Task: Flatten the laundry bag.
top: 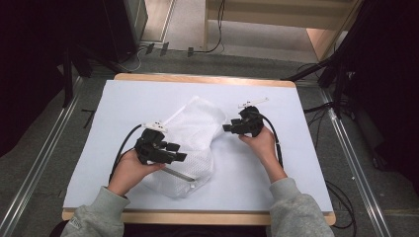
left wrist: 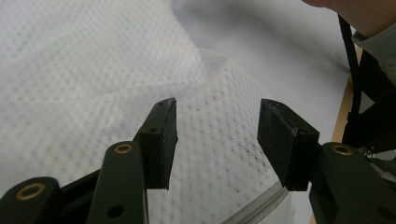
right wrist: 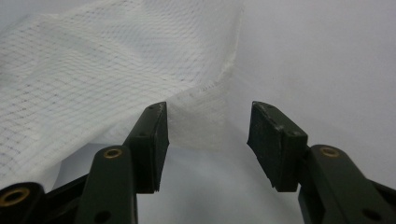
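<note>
Both forearms reach in from the near edge — left tool spread above the white mesh laundry bag, right tool spread at its far-right corner — the bag lying diagonally mid-bench, zipper edge nearest.

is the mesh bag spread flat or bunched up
Bunched up: the white mesh laundry bag lies rumpled with raised folds on the table, its zipper edge near the left gripper.

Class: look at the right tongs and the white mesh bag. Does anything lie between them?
Nothing visible does. The right tongs stand open, facing the mesh bag's corner, with bare white table beside it.
</note>
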Tool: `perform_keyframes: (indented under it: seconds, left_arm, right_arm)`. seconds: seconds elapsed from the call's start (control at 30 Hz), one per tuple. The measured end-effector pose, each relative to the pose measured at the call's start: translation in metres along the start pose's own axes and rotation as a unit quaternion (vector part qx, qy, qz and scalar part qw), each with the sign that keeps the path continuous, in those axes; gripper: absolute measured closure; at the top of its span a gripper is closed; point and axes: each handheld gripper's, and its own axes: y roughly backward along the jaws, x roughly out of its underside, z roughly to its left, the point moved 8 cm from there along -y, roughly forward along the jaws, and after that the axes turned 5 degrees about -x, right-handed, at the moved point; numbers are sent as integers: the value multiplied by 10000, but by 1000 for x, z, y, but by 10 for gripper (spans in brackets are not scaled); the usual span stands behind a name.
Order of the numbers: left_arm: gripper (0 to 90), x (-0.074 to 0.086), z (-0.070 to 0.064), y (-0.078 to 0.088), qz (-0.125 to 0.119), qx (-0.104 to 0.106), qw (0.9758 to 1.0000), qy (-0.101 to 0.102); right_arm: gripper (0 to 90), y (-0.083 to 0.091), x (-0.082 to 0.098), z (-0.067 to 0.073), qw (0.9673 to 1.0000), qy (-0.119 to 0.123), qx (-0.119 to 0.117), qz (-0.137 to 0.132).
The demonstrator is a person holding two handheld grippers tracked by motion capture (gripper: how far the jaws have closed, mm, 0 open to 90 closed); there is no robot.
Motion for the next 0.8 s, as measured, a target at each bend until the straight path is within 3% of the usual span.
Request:
perform_keyframes:
  seconds: [0.13,0.27,0.4,0.43,0.47,0.53,0.6,0.73,0.8]
  left_arm:
    - [460,1,-9,-12,61,59,10000,-52]
    - [464,4,-10,-25,159,-66,9998,-94]
    - [577,15,-6,-37,411,-100,9991,-65]
    - [639,15,-6,-37,411,-100,9991,-65]
    - [701,19,-4,-40,471,-51,9989,-2]
    - [791,22,-2,-42,535,-60,9985,-48]
    - [890,22,0,-42,469,-11,9989,30]
    - [900,23,0,-38,443,9,9990,11]
    - [900,23,1,-34,425,15,9991,21]
  right_arm:
    - [457,-7,-2,0,10000,39,23,-5]
    - [454,-14,-5,1,10000,9,-9,-51]
    - [559,-24,-5,2,10000,11,-61,65]
    - [559,-24,-5,2,10000,11,-61,65]
    - [632,-30,-3,2,9998,27,21,193]
    - [680,-33,-3,2,9997,53,36,242]
    - [749,-36,-3,2,9996,54,86,255]
    - [900,-37,-3,2,9994,28,138,320]
    - [900,-36,-5,2,9993,33,100,351]
